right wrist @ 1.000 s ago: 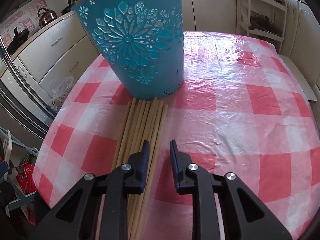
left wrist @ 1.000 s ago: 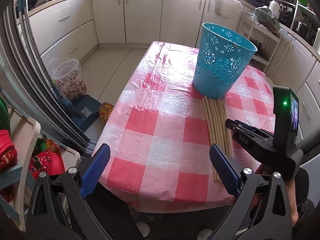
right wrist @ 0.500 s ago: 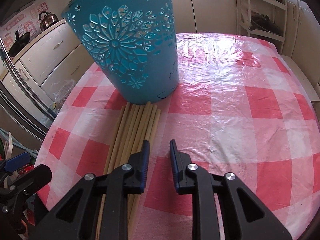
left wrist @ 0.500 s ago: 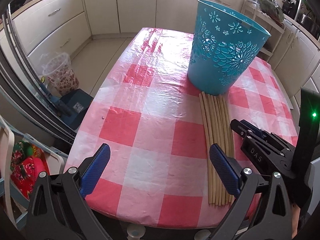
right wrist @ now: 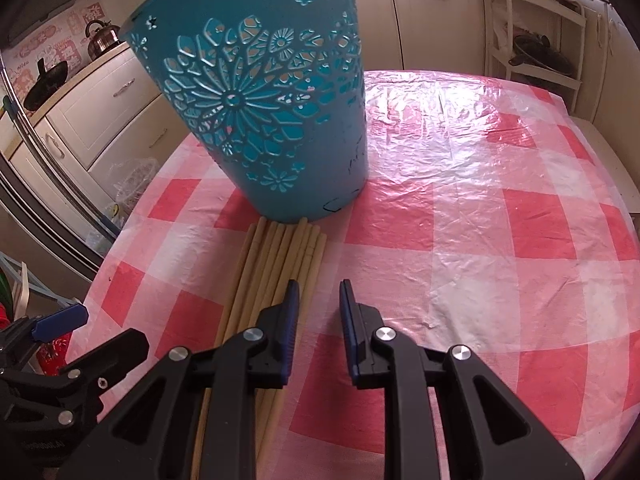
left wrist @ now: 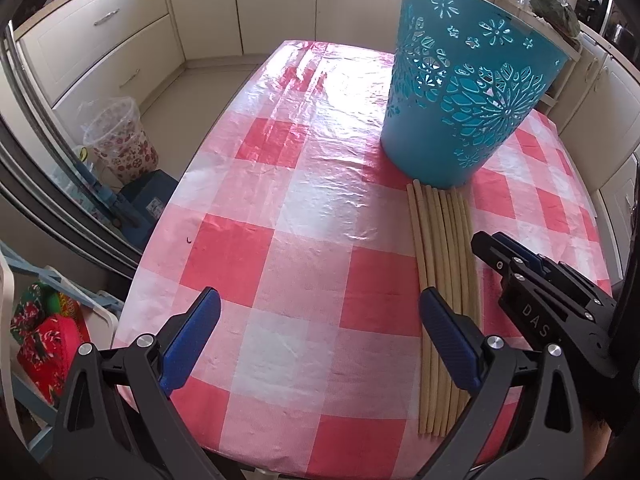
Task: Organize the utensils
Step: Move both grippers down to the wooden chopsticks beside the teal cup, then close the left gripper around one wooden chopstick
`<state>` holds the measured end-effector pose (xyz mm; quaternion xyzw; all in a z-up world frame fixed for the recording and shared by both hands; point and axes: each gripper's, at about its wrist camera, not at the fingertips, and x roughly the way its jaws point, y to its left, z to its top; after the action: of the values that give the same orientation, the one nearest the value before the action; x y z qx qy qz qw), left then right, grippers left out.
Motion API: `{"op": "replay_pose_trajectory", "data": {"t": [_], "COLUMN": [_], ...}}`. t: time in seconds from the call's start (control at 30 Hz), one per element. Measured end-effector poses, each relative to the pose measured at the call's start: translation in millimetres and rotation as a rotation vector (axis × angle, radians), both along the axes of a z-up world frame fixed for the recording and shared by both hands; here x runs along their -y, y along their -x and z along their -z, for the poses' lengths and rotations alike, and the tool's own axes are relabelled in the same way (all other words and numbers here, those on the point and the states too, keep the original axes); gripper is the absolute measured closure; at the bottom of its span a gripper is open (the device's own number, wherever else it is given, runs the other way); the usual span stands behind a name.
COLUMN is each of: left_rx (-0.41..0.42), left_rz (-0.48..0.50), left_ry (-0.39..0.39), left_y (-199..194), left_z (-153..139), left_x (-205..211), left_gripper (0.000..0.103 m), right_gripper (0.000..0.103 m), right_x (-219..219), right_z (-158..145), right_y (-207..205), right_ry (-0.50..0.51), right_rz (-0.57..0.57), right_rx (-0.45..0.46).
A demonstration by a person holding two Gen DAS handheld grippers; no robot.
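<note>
Several long wooden sticks [left wrist: 440,264] lie side by side on the red-and-white checked tablecloth [left wrist: 280,248], their far ends touching the base of a teal cut-out basket [left wrist: 464,96]. In the right wrist view the sticks [right wrist: 276,264] run toward the basket [right wrist: 260,104]. My left gripper [left wrist: 320,320] is wide open and empty, above the near table edge, left of the sticks. My right gripper [right wrist: 319,300] is narrowly open and empty, hovering at the right edge of the stick bundle; it also shows in the left wrist view [left wrist: 532,280].
Cream kitchen cabinets [left wrist: 132,40] surround the table. A patterned waste bin [left wrist: 120,136] and a blue box [left wrist: 144,208] stand on the floor at left. A white shelf rack [right wrist: 532,40] stands behind the table at right.
Both grippers have moved forward over the table toward the basket. The right gripper has shifted slightly right along the sticks. The jaws have kept their openings.
</note>
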<state>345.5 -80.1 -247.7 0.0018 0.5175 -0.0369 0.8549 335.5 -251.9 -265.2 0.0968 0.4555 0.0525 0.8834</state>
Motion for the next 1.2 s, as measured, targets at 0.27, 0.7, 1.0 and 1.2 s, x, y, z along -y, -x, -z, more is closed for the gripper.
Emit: {"op": "replay_pose_trajectory", "data": {"t": [0.27,0.7,1.0,1.2], "left_rx": [-0.010,-0.038,-0.036,-0.035], "left_rz": [0.000,0.024,0.011,0.128], "left_ry": [-0.001,-0.047,-0.114,-0.045], "left_y": [-8,-44,-57,-60], "left_z": [6,29,36,26], "left_x": [4,36,49,62], "left_gripper": [0.008,0.008,0.012,0.092], "right_gripper": [0.085,0.093,0.093,0.093], "right_x": [-9,35,43,44], "right_z": [2,1,2,2], "right_y": [-3,16,20,22], "right_ry": [0.112,0.145,0.059,0.051], "right_rz": [-0.030,-0.137,-0.118,-0.132], "right_rx": [0.015,-0.032,0.002,0.014]}}
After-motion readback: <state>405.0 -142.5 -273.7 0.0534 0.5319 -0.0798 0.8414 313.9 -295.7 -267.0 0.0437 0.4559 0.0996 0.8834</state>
